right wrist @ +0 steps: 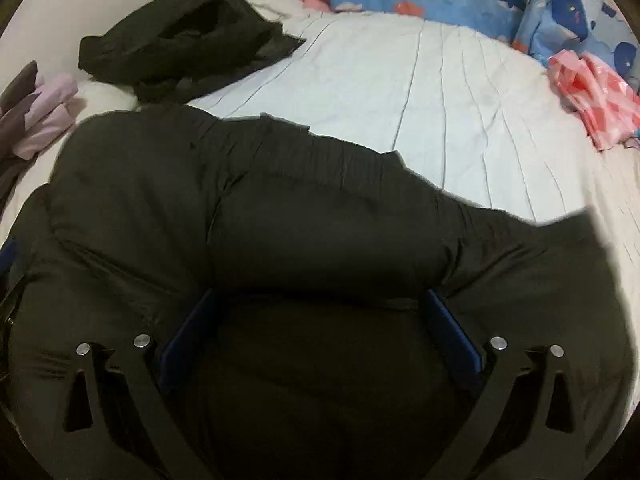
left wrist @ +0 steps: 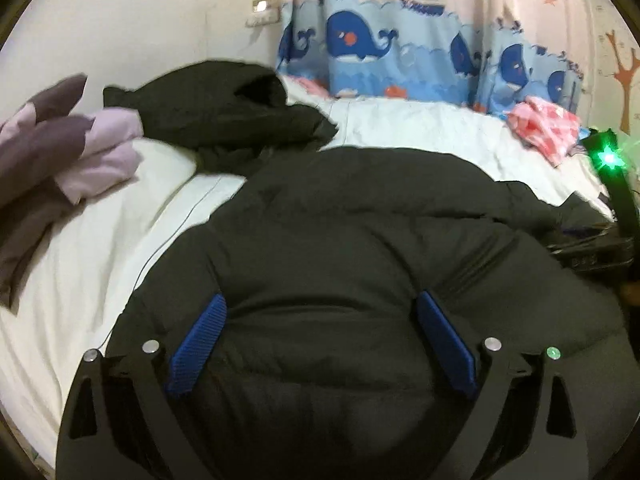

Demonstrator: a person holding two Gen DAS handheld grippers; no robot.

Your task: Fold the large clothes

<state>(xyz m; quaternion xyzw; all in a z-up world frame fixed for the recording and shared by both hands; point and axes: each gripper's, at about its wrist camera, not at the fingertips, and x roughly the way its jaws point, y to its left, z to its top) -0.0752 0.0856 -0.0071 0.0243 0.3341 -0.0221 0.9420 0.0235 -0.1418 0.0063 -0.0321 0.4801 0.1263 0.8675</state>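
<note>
Left wrist view is showing the left gripper (left wrist: 320, 344) spreading its fingers wide around the black puffer jacket (left wrist: 360, 240) lying on the bed (left wrist: 100, 248); the right gripper (right wrist: 320, 344) is likewise gaping over it, probably readying a fold.

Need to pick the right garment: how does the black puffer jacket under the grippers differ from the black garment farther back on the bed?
The puffer jacket is quilted, puffy and spread out; the far garment is thinner and crumpled in a heap. The jacket looks bigger. Both are black and lie on the bed.
</note>
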